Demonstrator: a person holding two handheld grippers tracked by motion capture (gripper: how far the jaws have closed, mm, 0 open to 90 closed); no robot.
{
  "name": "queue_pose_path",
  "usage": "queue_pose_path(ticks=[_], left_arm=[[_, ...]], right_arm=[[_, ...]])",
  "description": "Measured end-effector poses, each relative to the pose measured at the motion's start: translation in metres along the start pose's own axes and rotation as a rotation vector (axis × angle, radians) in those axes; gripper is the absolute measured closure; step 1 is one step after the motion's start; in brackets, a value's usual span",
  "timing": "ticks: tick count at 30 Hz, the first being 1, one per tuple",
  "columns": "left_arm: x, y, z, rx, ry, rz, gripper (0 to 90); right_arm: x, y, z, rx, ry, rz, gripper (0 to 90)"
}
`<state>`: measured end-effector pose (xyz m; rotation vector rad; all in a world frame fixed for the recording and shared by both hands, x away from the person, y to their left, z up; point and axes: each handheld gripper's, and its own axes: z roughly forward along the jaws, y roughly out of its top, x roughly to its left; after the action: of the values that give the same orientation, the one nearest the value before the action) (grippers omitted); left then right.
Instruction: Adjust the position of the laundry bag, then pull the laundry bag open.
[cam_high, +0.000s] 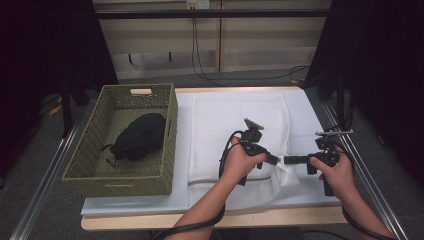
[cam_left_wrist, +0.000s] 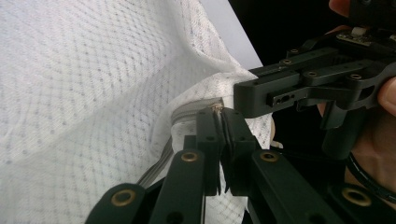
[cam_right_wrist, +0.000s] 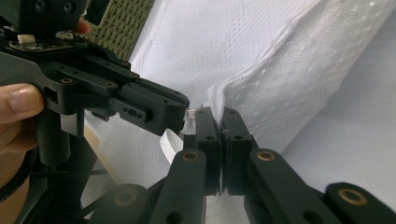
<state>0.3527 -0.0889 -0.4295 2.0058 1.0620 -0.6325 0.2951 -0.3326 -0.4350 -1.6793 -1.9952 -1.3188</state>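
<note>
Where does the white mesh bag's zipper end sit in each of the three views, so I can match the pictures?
High view: the zipper end lies low and right of centre, between the two gripper tips.
Left gripper view: at centre, the grey zipper end is pinched in the left gripper.
Right gripper view: it is hidden; the right gripper clamps the bag's edge there.
Shared landmark: the white mesh bag.
</note>
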Motion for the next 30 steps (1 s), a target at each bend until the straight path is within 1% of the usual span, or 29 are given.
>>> queue_pose_path(ticks=[1,2,4,5,6,7,8,9,10,11,12,13,14,15,16,17,19,20,23,24,27,28,29,30], left_arm=[[0.000,0.000,0.000,0.000,0.000,0.000,86.7],[-0.002,0.000,0.001,-0.001,-0.003,-0.009,86.7],[-0.003,0.001,0.001,0.000,0.012,0.005,86.7],[-0.003,0.001,0.001,0.000,0.012,0.005,86.7],[-0.005,0.002,0.003,-0.004,0.006,-0.008,86.7],[-0.005,0.002,0.003,-0.004,0.006,-0.008,86.7],[-0.006,0.003,0.003,-0.001,0.009,-0.005,86.8],[-0.005,0.003,0.003,0.001,0.001,-0.001,86.8],[-0.006,0.003,0.003,0.012,-0.001,0.003,86.8],[-0.006,0.003,0.003,0.012,-0.001,0.003,86.7],[-0.006,0.002,0.003,0.008,0.004,0.003,86.8],[-0.007,0.002,0.003,0.016,-0.011,-0.008,86.8],[-0.008,0.003,0.003,0.017,0.003,-0.004,86.8],[-0.008,0.004,0.002,0.020,-0.004,0.001,86.7],[-0.008,0.004,0.002,0.020,-0.004,0.001,86.8],[-0.011,0.004,0.002,0.016,0.000,-0.001,86.8],[-0.012,0.005,0.001,0.022,-0.004,0.004,86.8],[-0.012,0.006,0.001,0.017,0.003,0.011,86.7],[-0.011,0.006,-0.001,0.016,-0.009,0.014,86.8],[-0.011,0.005,-0.001,0.007,0.001,0.003,86.8],[-0.009,0.005,-0.002,0.017,-0.007,-0.007,86.8],[-0.008,0.004,-0.002,0.018,-0.003,-0.006,86.8],[-0.008,0.004,-0.002,0.019,-0.001,-0.008,86.8],[-0.007,0.004,-0.003,0.021,0.009,-0.007,86.8]], right_arm=[[0.000,0.000,0.000,0.000,0.000,0.000,88.4],[-0.001,0.000,-0.002,0.000,-0.003,-0.002,88.4],[-0.002,0.000,-0.003,-0.003,0.000,-0.004,88.3],[-0.002,0.000,-0.004,-0.003,0.002,0.001,88.4],[-0.001,0.000,-0.004,-0.006,-0.003,-0.002,88.4],[-0.001,0.000,-0.004,-0.006,-0.010,-0.011,88.3],[0.000,-0.001,-0.005,-0.006,-0.009,-0.010,88.4],[0.000,-0.001,-0.005,-0.006,-0.009,-0.010,88.4],[-0.002,-0.001,-0.006,-0.005,-0.004,-0.006,88.4],[-0.002,-0.001,-0.006,-0.005,-0.004,-0.006,88.4],[-0.002,-0.002,-0.007,0.001,0.002,0.004,88.4],[-0.002,-0.002,-0.008,-0.003,0.001,-0.005,88.4],[-0.002,-0.002,-0.008,-0.002,-0.002,-0.007,88.4],[-0.001,-0.002,-0.009,-0.008,0.002,-0.007,88.4],[-0.001,-0.002,-0.009,-0.008,0.002,-0.007,88.4],[-0.002,-0.002,-0.010,-0.009,0.013,-0.004,88.4],[-0.002,-0.002,-0.011,-0.010,0.014,0.001,88.4],[-0.001,-0.002,-0.012,-0.015,0.012,-0.008,88.4],[0.000,-0.002,-0.014,-0.017,0.016,-0.006,88.4],[0.000,-0.001,-0.014,-0.019,0.018,-0.008,88.4],[0.000,-0.001,-0.012,-0.013,0.014,-0.011,88.4],[0.000,-0.001,-0.011,-0.009,0.022,-0.006,88.5],[0.000,-0.001,-0.010,-0.007,0.022,-0.012,88.4],[0.000,0.000,-0.009,-0.006,0.018,-0.013,88.4]])
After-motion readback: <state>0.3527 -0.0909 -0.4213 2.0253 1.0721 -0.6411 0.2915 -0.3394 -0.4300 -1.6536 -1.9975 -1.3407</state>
